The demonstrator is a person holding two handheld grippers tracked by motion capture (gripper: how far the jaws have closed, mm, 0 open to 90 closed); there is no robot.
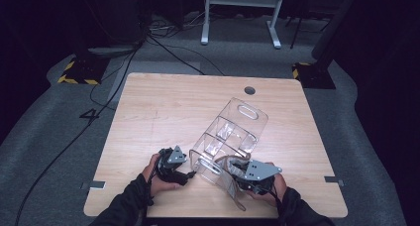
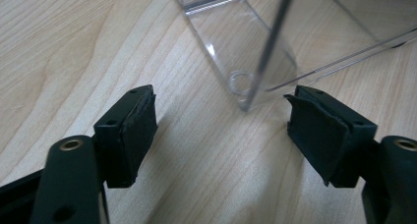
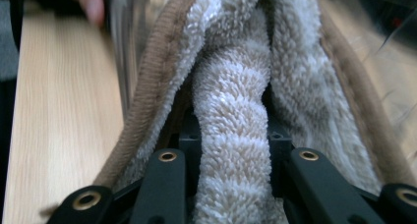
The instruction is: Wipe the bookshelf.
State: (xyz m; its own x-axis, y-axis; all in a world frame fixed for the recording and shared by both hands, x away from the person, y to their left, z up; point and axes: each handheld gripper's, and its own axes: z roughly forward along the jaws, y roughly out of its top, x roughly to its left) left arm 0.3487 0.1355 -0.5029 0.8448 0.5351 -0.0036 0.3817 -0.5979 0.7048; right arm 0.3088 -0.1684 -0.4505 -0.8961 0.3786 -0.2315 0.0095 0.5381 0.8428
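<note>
My right gripper is clamped on a fluffy beige towel with a brown corded edge at the near end of the clear plastic divided organizer box, so the grasp is done. My left gripper stands wide with nothing between the pads, its tips at the box's near corner on the light wooden table. I judge that moving the towel at the box, in or out I cannot tell, is what is left.
</note>
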